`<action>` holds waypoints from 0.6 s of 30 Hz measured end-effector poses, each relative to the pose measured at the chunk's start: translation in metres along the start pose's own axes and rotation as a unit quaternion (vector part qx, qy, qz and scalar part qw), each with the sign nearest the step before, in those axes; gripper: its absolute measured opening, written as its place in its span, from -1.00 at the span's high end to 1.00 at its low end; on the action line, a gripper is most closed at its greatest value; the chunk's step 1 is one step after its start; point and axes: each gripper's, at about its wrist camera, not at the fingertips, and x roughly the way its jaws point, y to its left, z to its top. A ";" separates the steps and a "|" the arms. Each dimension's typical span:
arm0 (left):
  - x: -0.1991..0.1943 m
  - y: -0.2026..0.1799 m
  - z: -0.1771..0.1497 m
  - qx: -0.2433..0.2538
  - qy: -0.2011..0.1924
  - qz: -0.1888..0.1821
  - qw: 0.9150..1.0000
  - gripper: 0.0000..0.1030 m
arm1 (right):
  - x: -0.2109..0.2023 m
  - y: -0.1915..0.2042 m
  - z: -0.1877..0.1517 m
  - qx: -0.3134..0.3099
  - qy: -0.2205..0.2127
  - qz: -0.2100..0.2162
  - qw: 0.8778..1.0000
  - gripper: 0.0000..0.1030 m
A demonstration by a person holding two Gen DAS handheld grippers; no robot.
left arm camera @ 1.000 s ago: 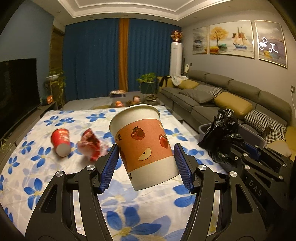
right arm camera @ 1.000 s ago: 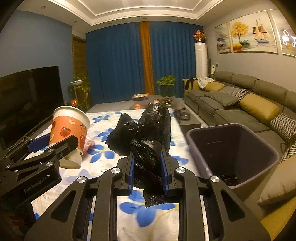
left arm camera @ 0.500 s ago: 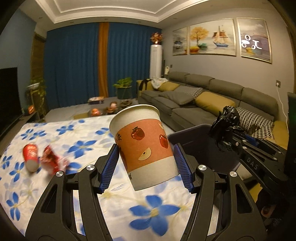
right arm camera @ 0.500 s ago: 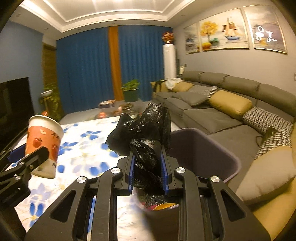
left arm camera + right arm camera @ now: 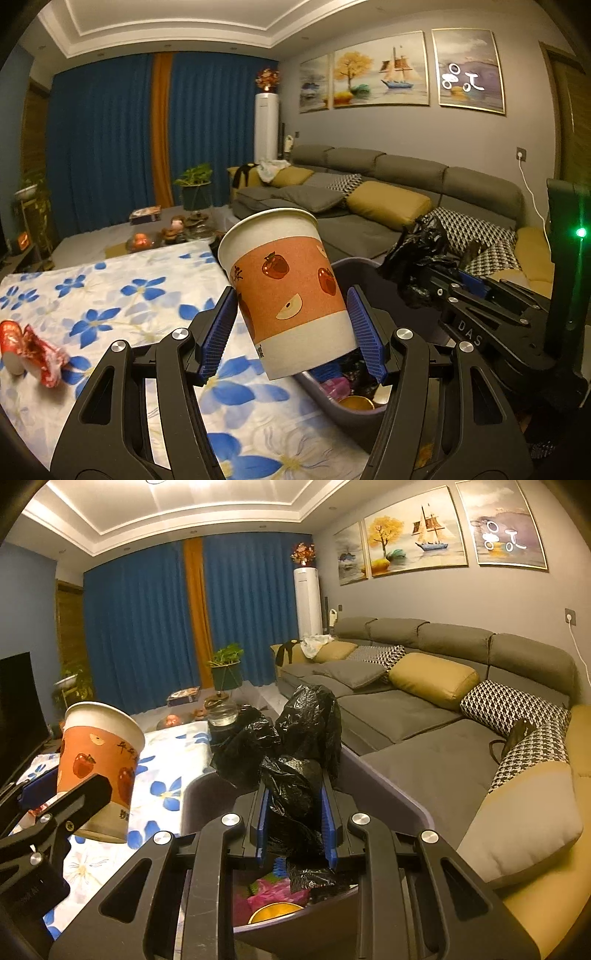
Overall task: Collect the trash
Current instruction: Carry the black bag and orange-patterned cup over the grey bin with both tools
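Trash: left tool [image 5: 291,328] clamps a tapered paper cup [image 5: 284,288], right tool [image 5: 295,827] crinkled black plastic bag [image 5: 295,746].

Grey sofa [image 5: 424,709] under three paintings [image 5: 413,535] (lamplit), blue curtains [image 5: 147,627] across the far wall

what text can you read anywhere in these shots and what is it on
"DAS": on the arm of the right gripper, seen from the left wrist.
Chinese characters on the paper cup: too small and blurred to read.
Lettering on the left gripper's body, in the right wrist view: too dark to read.
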 end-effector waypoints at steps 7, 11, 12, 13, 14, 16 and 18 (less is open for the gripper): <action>0.020 -0.007 0.000 0.001 0.011 -0.012 1.000 -0.17 | 0.005 -0.010 0.004 0.008 -0.001 -0.002 1.000 0.51; 0.026 -0.009 0.000 0.004 0.013 -0.017 1.000 -0.18 | 0.006 -0.013 0.003 0.012 -0.001 -0.003 1.000 0.50; 0.027 -0.010 0.000 0.005 0.013 -0.018 1.000 -0.18 | 0.006 -0.012 0.003 0.013 -0.001 -0.003 1.000 0.50; 0.029 -0.009 0.000 0.005 0.014 -0.020 1.000 -0.18 | 0.007 -0.016 0.005 0.014 -0.001 -0.003 1.000 0.50; 0.030 -0.009 0.000 0.005 0.014 -0.020 1.000 -0.18 | 0.008 -0.015 0.004 0.014 -0.001 -0.003 1.000 0.50; 0.034 -0.010 0.001 0.004 0.017 -0.021 1.000 -0.18 | 0.008 -0.014 0.004 0.015 -0.001 -0.002 1.000 0.49; 0.037 -0.009 0.001 0.004 0.018 -0.021 1.000 -0.18 | 0.007 -0.012 0.004 0.016 0.000 0.001 1.000 0.48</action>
